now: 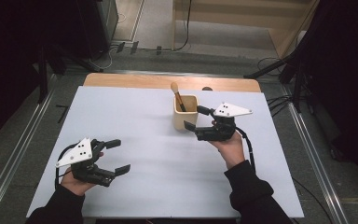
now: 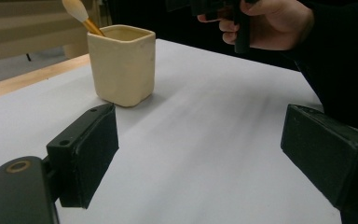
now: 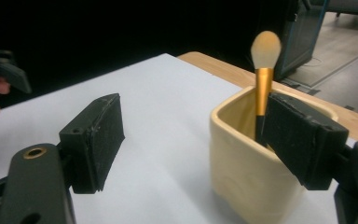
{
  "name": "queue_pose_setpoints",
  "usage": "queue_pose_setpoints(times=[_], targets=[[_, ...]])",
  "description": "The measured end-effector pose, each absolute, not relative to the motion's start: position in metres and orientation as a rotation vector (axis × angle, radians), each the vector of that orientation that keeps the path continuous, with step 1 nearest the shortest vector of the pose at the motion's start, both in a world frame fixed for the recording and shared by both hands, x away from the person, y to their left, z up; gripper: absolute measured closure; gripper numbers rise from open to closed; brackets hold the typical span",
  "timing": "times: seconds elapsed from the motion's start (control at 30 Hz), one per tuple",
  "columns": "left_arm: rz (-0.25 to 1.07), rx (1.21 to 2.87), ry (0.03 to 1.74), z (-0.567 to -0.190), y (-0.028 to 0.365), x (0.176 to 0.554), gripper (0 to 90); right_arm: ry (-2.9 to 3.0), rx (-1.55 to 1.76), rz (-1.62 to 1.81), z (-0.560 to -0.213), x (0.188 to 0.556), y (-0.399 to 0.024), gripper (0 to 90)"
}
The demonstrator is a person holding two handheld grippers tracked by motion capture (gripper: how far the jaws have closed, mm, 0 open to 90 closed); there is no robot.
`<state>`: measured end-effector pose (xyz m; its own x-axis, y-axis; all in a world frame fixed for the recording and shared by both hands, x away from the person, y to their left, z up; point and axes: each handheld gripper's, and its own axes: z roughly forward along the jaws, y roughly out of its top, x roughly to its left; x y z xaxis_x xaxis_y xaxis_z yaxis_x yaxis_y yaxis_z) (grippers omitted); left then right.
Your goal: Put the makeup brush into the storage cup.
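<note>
White sheet covers the tabletop (image 1: 135, 121), bare wood strip showing along the far edge at upper centre of the high view. Plain flat surface, so nothing slides or hides.

Cream square cup (image 1: 185, 112) stands upright just right of centre in the high view, near the far edge. It holds the brush upright, so the handle is reachable from above.

Right tongs (image 1: 196, 117) sit right against the cup, at centre-right of the high view. Jaws spread wide, nothing clamped. In the right gripper view one jaw is in front of the cup's right rim and the other stands well off to the left over bare sheet, so the cup (image 3: 256, 163) is not between them. Can't tell if that right jaw touches the rim. My read: either lining up on the brush or backing off it.

Left tongs (image 1: 117, 156) are in the lower left of the high view, well apart from the cup, jaws released and empty. Looks parked, keeping clear of the working hand.

Makeup brush (image 1: 178, 97) leans in the cup, pale bristle head up and tilted toward the upper left, gold ferrule above the rim. In the right gripper view the brush (image 3: 264, 74) rises just left of the right jaw. Handle end is down inside, hidden.
</note>
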<state>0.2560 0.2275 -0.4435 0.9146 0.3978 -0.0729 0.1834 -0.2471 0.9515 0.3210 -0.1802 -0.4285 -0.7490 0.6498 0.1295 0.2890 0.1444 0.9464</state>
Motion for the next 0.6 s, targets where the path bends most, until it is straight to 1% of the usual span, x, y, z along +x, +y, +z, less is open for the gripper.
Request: queue_pose_setpoints(times=[0.6], targets=[[0.225,1.826,0.430,-0.443,0.228,0.256,11.8,2.127,0.835,1.696,-0.437,0.286,-0.191,20.2]])
